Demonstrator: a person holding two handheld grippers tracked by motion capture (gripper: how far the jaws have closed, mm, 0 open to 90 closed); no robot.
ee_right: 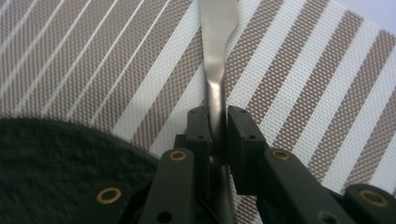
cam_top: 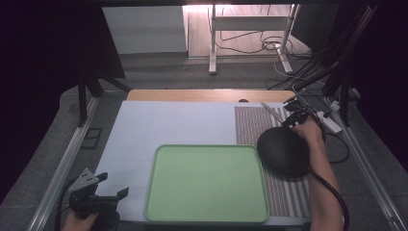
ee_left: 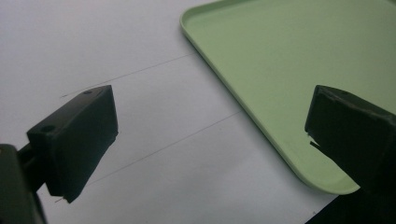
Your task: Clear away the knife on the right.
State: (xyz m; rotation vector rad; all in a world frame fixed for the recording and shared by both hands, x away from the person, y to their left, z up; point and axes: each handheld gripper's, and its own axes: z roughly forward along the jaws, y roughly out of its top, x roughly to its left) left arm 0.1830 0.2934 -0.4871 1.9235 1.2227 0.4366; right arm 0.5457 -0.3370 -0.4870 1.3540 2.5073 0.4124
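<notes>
Silver utensil, slim handle (shiny), flat on striped placemat

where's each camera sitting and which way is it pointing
High view: above the person's side, looking forward and down on the table; both forearms show.
Left gripper view: on the left gripper, facing the green tray; its open jaws show.
Right gripper view: on the right gripper, facing the striped mat; its jaws clamp a metal utensil beside the dark bowl.
Shared: the high view also shows tray, mat and bowl.
</notes>
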